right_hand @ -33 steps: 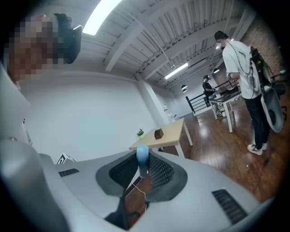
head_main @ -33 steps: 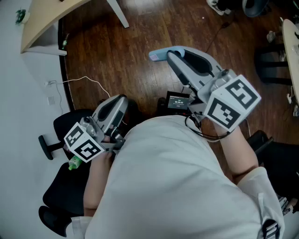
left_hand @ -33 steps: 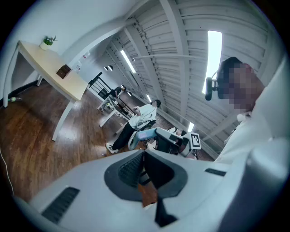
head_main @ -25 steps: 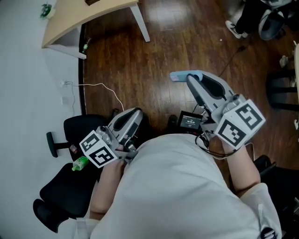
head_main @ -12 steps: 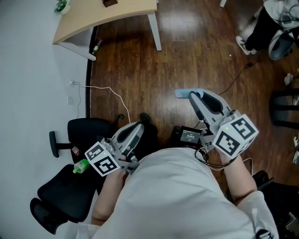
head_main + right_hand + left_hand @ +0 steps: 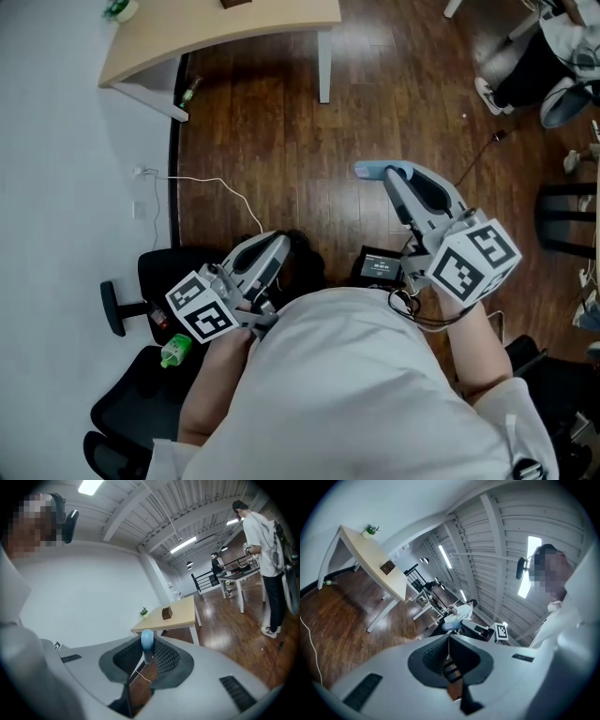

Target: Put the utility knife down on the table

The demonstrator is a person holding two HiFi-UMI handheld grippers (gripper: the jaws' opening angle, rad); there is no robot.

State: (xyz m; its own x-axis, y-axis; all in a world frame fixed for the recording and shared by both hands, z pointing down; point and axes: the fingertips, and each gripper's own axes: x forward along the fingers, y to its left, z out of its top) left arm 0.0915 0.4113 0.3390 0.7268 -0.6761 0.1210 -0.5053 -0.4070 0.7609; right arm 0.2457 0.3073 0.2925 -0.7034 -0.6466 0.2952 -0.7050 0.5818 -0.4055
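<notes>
**Mia:** Dark brown wood floor [image 6: 281, 122] fills most of the room, and a pale wooden bench [image 6: 234, 23] stands next to the plain white wall [image 6: 56, 187]. Where is the knife?

**Tom:** The light blue utility knife [image 6: 367, 171] is not on the bench. It is well away from the bench, up over the floor. The grey right claw [image 6: 382, 173] is pinching it, and the round blue end sticks out past the tips, toward the bench.

**Mia:** And the other one?

**Tom:** The grey left claw [image 6: 278, 244] is pressed together with nothing in it. It is well away from the bench too, and it points that way.

**Mia:** What sits on the bench?

**Tom:** A small brown box [image 6: 166, 613] and a little green plant [image 6: 144, 612]. The plant is at the end by the wall.

**Mia:** What else is near?

**Tom:** A thin white cord [image 6: 187, 178] lies on the floor between the bench and a black office chair [image 6: 141, 281]. A green bottle [image 6: 174, 352] lies by the chair, far from the bench. In the right gripper view, a person in a white shirt [image 6: 262, 550] stands well past the bench.
</notes>
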